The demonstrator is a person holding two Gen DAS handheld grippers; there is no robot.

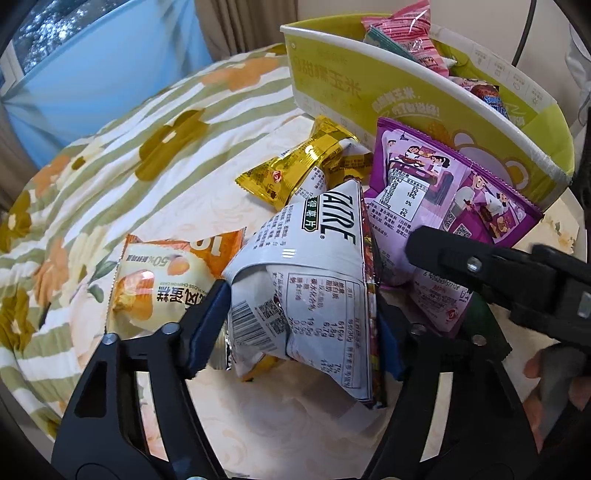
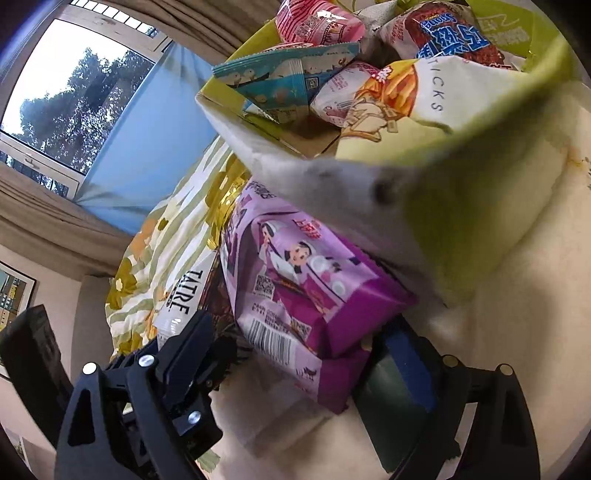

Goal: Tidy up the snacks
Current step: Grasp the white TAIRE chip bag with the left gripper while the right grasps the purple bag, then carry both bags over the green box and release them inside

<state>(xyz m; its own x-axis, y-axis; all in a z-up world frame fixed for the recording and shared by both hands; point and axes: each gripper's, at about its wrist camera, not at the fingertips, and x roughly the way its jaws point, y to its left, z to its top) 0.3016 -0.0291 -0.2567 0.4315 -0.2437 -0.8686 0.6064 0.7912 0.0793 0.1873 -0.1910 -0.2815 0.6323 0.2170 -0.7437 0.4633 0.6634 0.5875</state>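
My left gripper [image 1: 299, 321] is shut on a white chip bag [image 1: 310, 280] and holds it over the table. My right gripper [image 2: 299, 354] is shut on a purple snack pack [image 2: 295, 291], seen in the left wrist view [image 1: 443, 199] leaning against the green and white box [image 1: 369, 85]. The right gripper's finger [image 1: 461, 258] reaches in from the right there. The box [image 2: 424, 184] holds several snack packs, among them a pink one [image 1: 410, 33] and a blue one [image 2: 280, 77]. Gold packs [image 1: 295, 170] and an orange cake pack [image 1: 162, 280] lie on the table.
A striped floral blanket [image 1: 110, 147] lies at the left beyond the cream table surface [image 1: 288, 424]. A blue curtain [image 1: 103, 74] and a window [image 2: 66, 99] are behind it. A person's fingers [image 1: 546, 373] show at the right edge.
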